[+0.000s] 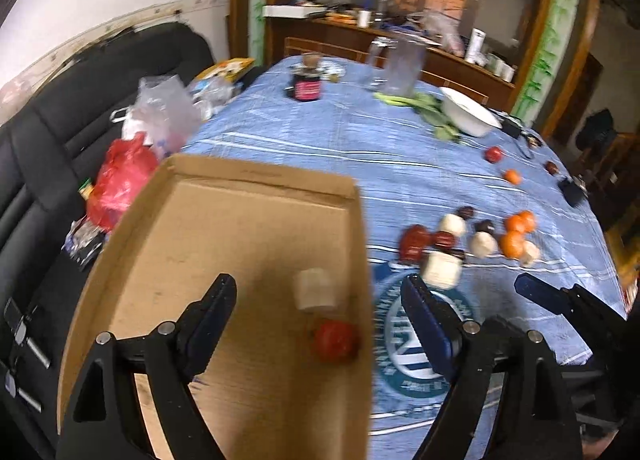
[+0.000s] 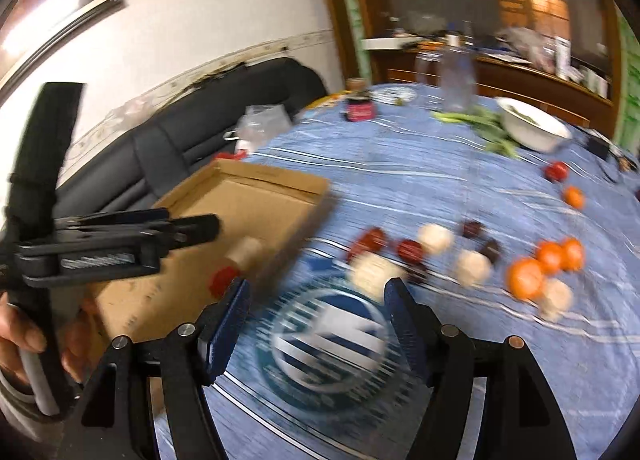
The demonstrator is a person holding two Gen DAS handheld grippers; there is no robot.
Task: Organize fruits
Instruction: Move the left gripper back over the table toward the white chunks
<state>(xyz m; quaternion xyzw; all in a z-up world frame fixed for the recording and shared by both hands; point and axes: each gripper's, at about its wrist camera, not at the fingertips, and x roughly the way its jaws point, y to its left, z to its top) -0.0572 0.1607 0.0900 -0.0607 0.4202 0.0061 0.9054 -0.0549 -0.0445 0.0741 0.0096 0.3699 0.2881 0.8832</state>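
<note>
**Two fruits in the box, many more waiting on the cloth**

The cardboard box (image 1: pixel 224 244) sits on the near left side of the table (image 1: pixel 360 148), which has a blue striped cloth. Two things lie inside it, near its right wall: a pale round fruit (image 1: pixel 316 288) and a red fruit (image 1: pixel 335 340) just in front of it.

The left gripper (image 1: pixel 320 312) hangs above the box. Its jaws are spread wide and nothing is between them. The right gripper (image 2: pixel 316 316) is over the round logo on the cloth, to the right of the box. Its jaws are spread too, and empty.

The other fruits lie in a loose bunch to the right of the box. There are oranges (image 2: pixel 540 268), pale round fruits (image 2: pixel 472 266), red fruits (image 2: pixel 370 242) and small dark ones (image 2: pixel 474 229). One more red fruit (image 1: pixel 494 154) and one orange (image 1: pixel 513 177) lie farther away.

These fruits look small, round and light. They will probably roll if bumped, so it seems best to come down from above and pinch each one across its widest middle. The oranges look a bit soft, so a gentle squeeze should do. Some fruits touch each other, so picking from the edge of the bunch looks easiest.
</note>
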